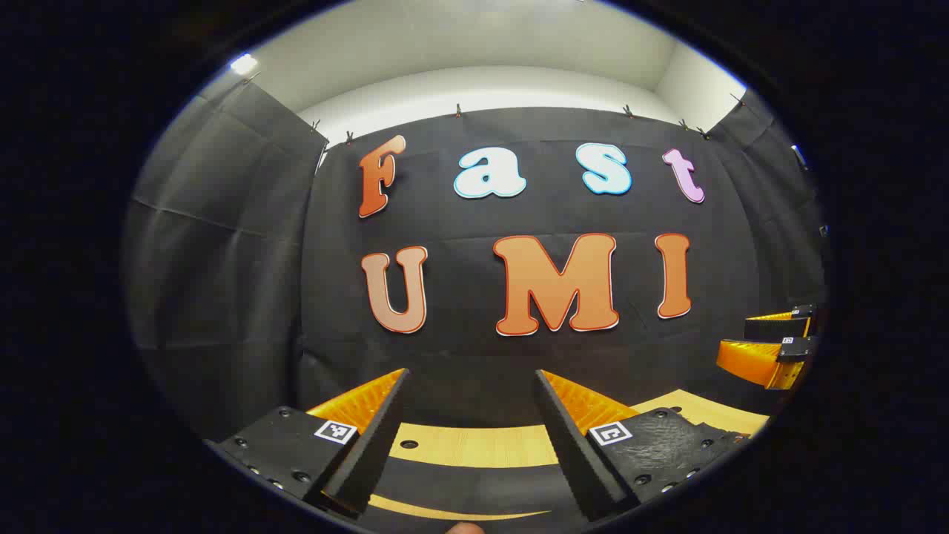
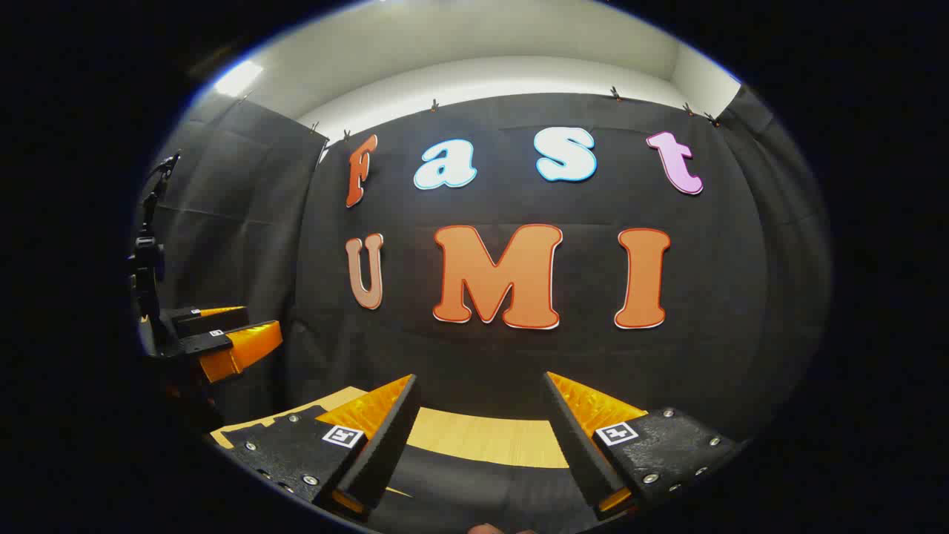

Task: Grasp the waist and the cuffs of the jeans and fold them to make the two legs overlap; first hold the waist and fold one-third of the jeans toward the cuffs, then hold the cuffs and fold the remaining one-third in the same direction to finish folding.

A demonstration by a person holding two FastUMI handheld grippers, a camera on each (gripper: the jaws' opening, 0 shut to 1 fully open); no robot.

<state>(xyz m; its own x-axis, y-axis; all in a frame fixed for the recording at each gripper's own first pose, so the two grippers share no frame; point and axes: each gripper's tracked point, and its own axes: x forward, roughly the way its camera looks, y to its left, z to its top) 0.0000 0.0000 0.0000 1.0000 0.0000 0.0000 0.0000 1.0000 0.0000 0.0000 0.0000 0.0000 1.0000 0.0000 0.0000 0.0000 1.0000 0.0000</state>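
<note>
The pale wooden tabletop (image 1: 474, 445) stretches ahead of you toward the booth wall, and across its near part lies a dark, flat sheet of fabric (image 2: 474, 475) that is probably the jeans, though from this low angle you cannot make out a waist, a cuff or a leg. You are holding both tools level and raised, pointing at the wall, so the garment sits below and just in front of the fingers. Your left gripper (image 1: 471, 430) has its jaws spread wide with nothing between them; your right gripper (image 2: 478, 434) is the same, wide apart and empty, and it also shows at the far right edge of the left gripper view, level with its partner. Judging from the task, denim will feel heavy and fairly stiff for cloth, limp enough to drape but thick at the seams, so it should hold a fold well and slip little on wood. Take it at the waistband edge with one tool and at the hems with the other, biting the doubled seam, not a single loose layer, before you swing one leg over the other
</note>
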